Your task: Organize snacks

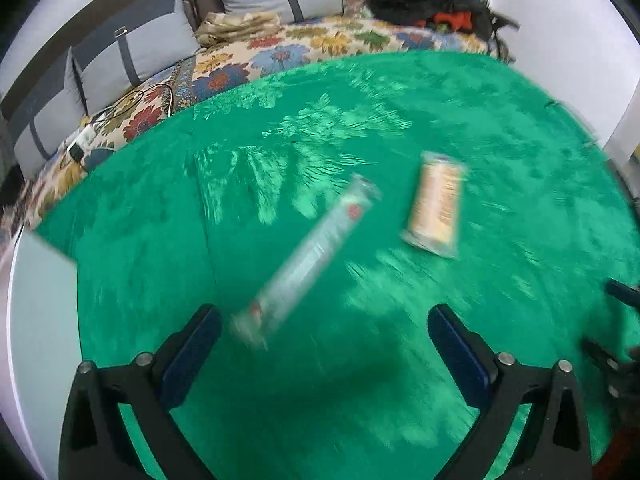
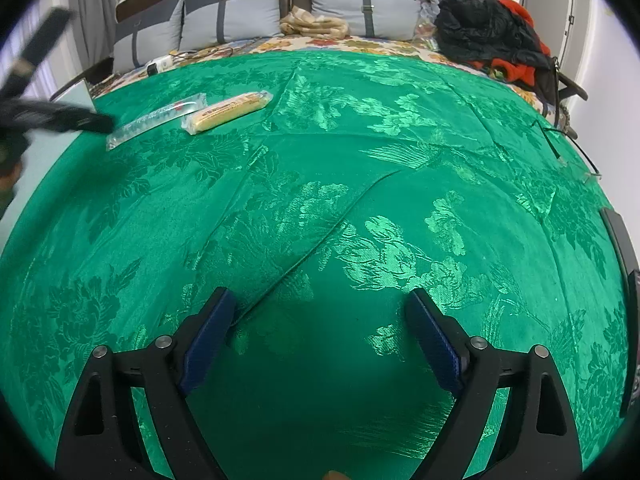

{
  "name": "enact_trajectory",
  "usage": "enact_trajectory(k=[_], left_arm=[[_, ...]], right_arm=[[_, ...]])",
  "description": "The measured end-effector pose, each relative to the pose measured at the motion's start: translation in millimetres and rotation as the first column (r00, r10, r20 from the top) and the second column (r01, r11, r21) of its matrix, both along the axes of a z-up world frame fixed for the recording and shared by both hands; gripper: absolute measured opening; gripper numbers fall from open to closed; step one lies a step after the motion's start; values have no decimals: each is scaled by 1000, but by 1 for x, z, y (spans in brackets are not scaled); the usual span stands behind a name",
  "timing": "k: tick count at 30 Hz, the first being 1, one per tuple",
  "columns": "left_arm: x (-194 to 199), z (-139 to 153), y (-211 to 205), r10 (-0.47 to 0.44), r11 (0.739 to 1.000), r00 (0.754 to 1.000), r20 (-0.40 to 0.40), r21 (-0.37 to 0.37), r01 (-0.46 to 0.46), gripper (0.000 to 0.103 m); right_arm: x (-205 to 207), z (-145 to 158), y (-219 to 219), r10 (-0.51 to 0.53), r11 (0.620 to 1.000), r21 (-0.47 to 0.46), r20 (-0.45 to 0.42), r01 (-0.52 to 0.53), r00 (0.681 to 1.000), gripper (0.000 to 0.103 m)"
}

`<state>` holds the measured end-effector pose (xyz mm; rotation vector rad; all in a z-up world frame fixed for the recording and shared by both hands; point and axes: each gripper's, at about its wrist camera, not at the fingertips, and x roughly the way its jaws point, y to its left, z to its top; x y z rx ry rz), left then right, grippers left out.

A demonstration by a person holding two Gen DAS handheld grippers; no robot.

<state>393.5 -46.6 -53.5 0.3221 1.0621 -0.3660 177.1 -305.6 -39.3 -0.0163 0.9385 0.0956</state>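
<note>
Both jaws gape empty over green cloth [image 2: 320, 160]; snack packets' [image 2: 228, 112] print seems unreadably blurred.

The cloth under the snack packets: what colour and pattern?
Shiny green cloth with a woven tone-on-tone floral design; clearest in the right wrist view.

light: bright, even | left wrist: motion blur | right wrist: sharp | edges: fisheye-warped

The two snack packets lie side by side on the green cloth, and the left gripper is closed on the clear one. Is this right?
Not quite. The left gripper is open and holds nothing, as the left wrist view shows. The clear packet and yellow packet do lie side by side on the green cloth.
</note>
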Motion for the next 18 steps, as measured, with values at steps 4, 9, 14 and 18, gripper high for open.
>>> enact_trajectory(k=[4,9,14,18], left_arm=[[35,-31,-9,-9,998,999,-42,54,11,81],[42,-30,-2,24,997,998,-66,-73,-29,17],[-3,-29,19,161,972,980,-117,-155,-178,18],[-79,-28,36,231,945,961,-155,-199,-259,18]], right_arm=[[0,0,0,0,1000,0,0,0,1000,91],[0,0,1,0,1000,0,0,0,1000,91],[1,0,2,4,1000,1,-1,-4,1000,91],[1,0,2,4,1000,1,-1,-4,1000,91]])
